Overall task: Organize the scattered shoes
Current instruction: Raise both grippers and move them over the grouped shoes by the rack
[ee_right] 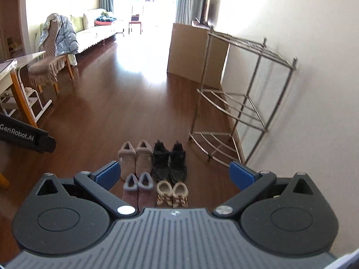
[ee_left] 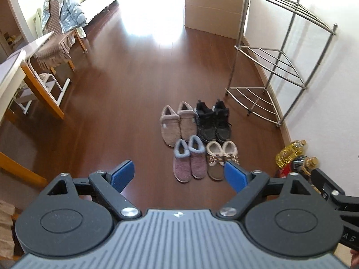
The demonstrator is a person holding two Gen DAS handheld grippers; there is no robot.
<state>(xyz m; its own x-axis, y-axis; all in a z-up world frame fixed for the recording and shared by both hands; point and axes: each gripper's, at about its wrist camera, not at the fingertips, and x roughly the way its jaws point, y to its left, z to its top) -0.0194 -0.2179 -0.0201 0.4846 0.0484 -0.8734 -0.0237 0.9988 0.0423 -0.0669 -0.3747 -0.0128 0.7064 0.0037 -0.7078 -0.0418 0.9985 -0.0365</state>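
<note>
Several pairs of shoes stand side by side in two rows on the wooden floor. The far row holds beige fleece slippers [ee_left: 177,122] [ee_right: 135,158] and black sneakers [ee_left: 213,120] [ee_right: 169,160]. The near row holds purple slippers with blue-grey fur [ee_left: 190,160] [ee_right: 138,189] and tan fur-lined moccasins [ee_left: 222,157] [ee_right: 171,191]. My left gripper [ee_left: 179,177] hangs open above the floor in front of the near row, holding nothing. My right gripper [ee_right: 175,176] is open too, raised over the shoes, nothing between its blue pads [ee_right: 107,174].
An empty metal corner rack [ee_left: 269,74] [ee_right: 235,112] stands against the right wall behind the shoes. Oil bottles [ee_left: 291,157] sit by the wall at right. A chair with a silver jacket [ee_left: 60,22] and a desk [ee_left: 27,71] are at left. A cardboard box [ee_left: 213,6] stands far back.
</note>
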